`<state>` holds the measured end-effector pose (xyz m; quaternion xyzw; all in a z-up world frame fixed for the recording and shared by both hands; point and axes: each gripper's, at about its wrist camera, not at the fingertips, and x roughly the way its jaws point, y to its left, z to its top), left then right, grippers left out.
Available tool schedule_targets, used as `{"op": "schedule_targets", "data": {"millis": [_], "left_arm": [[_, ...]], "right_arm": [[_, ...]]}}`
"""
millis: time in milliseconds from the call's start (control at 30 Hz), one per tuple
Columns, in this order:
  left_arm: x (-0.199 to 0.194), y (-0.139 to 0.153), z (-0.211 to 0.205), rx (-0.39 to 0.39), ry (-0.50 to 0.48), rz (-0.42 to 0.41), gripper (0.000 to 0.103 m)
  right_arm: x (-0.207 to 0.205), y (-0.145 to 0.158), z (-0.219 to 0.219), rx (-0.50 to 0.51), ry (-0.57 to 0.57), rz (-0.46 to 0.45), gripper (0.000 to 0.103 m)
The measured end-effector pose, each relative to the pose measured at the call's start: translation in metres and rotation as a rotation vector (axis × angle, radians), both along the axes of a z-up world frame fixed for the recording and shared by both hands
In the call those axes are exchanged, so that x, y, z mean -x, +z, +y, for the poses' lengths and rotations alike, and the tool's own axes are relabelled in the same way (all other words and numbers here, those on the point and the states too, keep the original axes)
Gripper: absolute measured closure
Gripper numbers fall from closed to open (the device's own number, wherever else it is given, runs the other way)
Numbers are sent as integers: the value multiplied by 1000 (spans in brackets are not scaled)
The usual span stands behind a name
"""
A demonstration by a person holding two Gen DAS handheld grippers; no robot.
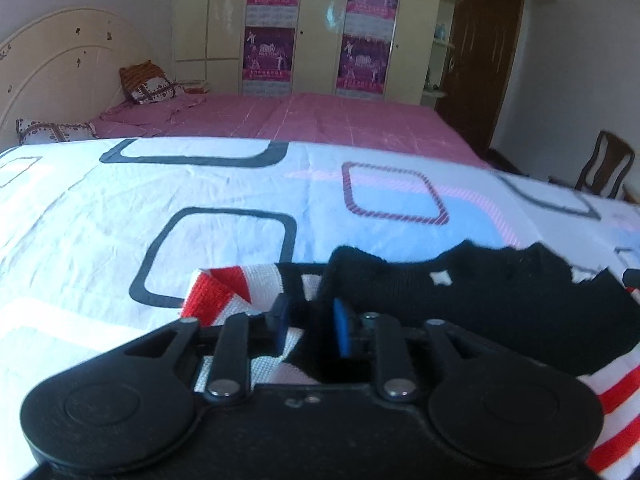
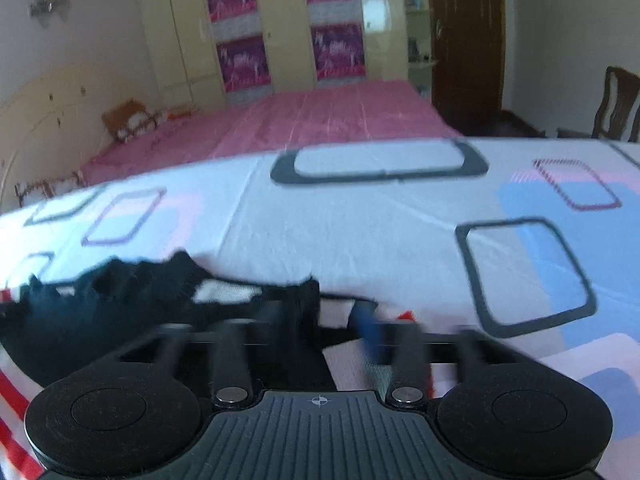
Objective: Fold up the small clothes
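While the garment (image 1: pixel 460 304) lies long-axis 9-to-3 on the sheet (image 1: pixel 100 216), left gripper (image 1: pixel 308 324) sits narrow around its fabric; right gripper (image 2: pixel 326 320) blurred, can't tell.

Both wrist views skim the patterned sheet (image 1: pixel 100 216) closely (wardrobe (image 2: pixel 280 28) ahead).

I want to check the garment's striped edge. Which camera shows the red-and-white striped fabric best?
The left wrist view: the red-and-white striped fabric is sharp beside the left gripper. The right wrist view is motion-blurred, showing only stripes at its corner.
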<state>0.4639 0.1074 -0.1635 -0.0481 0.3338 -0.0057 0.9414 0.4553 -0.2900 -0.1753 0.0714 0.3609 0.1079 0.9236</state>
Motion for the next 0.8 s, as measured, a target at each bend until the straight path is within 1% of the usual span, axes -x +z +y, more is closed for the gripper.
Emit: {"op": "schedule_targets", "data": {"millis": [33, 67, 167, 233, 300, 367, 467, 567, 633, 700, 800], "left_arm": [[3, 3, 1, 0, 6, -9, 70], [6, 7, 1, 1, 13, -20, 68], [21, 22, 1, 11, -1, -54, 68], [32, 31, -3, 10, -25, -67, 68], [40, 36, -11, 7, -61, -65, 68], [45, 39, -23, 7, -102, -46, 68], [51, 38, -40, 16, -144, -12, 68], [57, 32, -55, 18, -174, 17, 68], [59, 26, -61, 5, -184, 32, 68], [60, 18, -64, -18, -179, 59, 68], [63, 6, -59, -45, -156, 86, 66]], "right_arm": [[4, 5, 2, 3, 9, -12, 38], [7, 10, 5, 2, 20, -20, 38], [19, 21, 16, -10, 63, -35, 38], [29, 26, 28, 5, 101, -49, 38], [38, 28, 42, 12, 146, -54, 38], [46, 28, 55, 1, 180, -47, 38], [55, 27, 71, -17, 203, -34, 38], [65, 24, 90, 0, 243, -25, 38], [72, 21, 102, 22, 273, -17, 49], [78, 16, 109, 49, 288, -9, 50], [80, 7, 106, 56, 268, 15, 50]]}}
